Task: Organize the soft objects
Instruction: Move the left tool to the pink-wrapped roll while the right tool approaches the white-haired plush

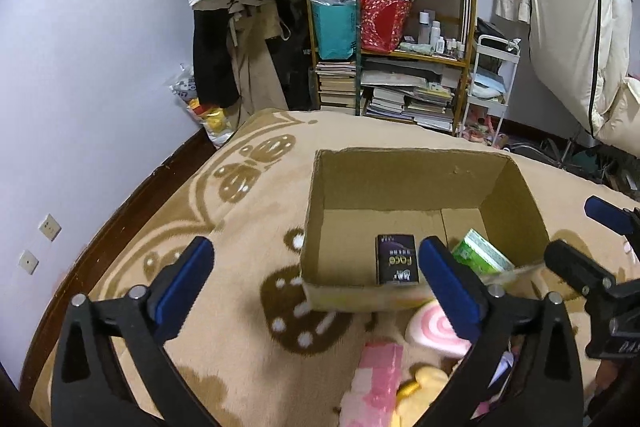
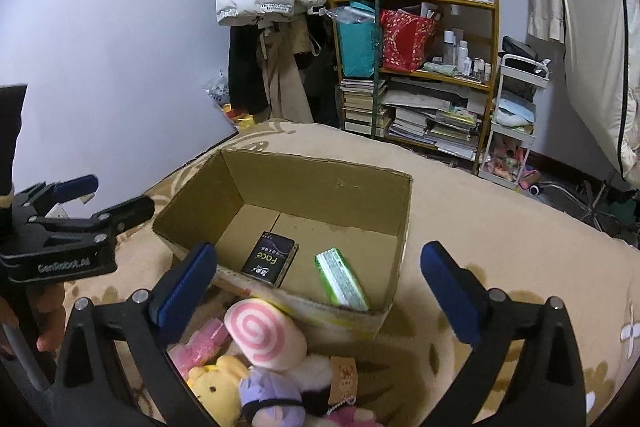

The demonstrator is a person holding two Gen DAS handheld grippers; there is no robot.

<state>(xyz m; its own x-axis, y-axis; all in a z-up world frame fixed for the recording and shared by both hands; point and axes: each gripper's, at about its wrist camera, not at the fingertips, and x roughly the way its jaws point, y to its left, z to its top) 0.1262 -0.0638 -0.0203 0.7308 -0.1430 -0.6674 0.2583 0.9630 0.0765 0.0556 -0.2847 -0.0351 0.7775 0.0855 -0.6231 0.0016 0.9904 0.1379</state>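
We see both claws spread wide, nothing between the pads: left gripper (image 1: pixel 316 281), right gripper (image 2: pixel 318 287). Cardboard box (image 2: pixel 328 183) sits mid-frame on the blanket (image 1: pixel 240 227), holding a dark tissue pack (image 2: pixel 270 263) and a green pack (image 2: pixel 342 283). Plush toys (image 2: pixel 260 367) are heaped at bottom centre, just outside the box.

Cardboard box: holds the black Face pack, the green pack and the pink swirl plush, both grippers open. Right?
Not quite. The pink swirl plush is outside the cardboard box, lying on the blanket against its near wall, as the right wrist view shows. The black Face pack and green pack are inside; the left gripper and right gripper are both open.
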